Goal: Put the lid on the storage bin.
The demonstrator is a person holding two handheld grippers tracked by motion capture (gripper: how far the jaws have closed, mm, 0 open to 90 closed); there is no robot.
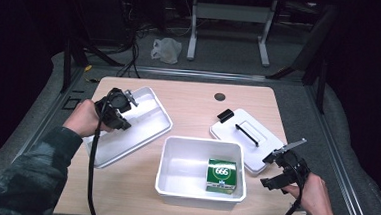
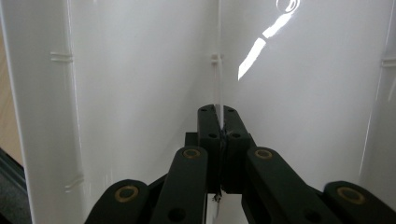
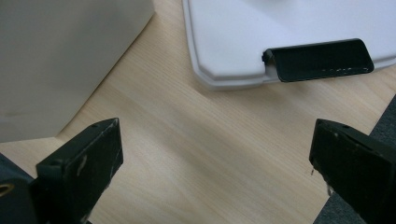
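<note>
The only writing I can read is the number "666", in green on a white round patch on top of the small green and white cardboard box (image 1: 221,175) that lies in the right part of the white rectangular plastic tub (image 1: 175,159) in front of me; smaller print along its lower edge is too blurred for me to make out

— What surrounds the surface (image 1: 189,100)?
— Grey carpeted floor (image 1: 222,54), dark walls, a white metal frame (image 1: 231,15) behind.
— Anything lying there?
— A crumpled plastic bag (image 1: 166,50) beside black cables (image 1: 130,38).
</note>
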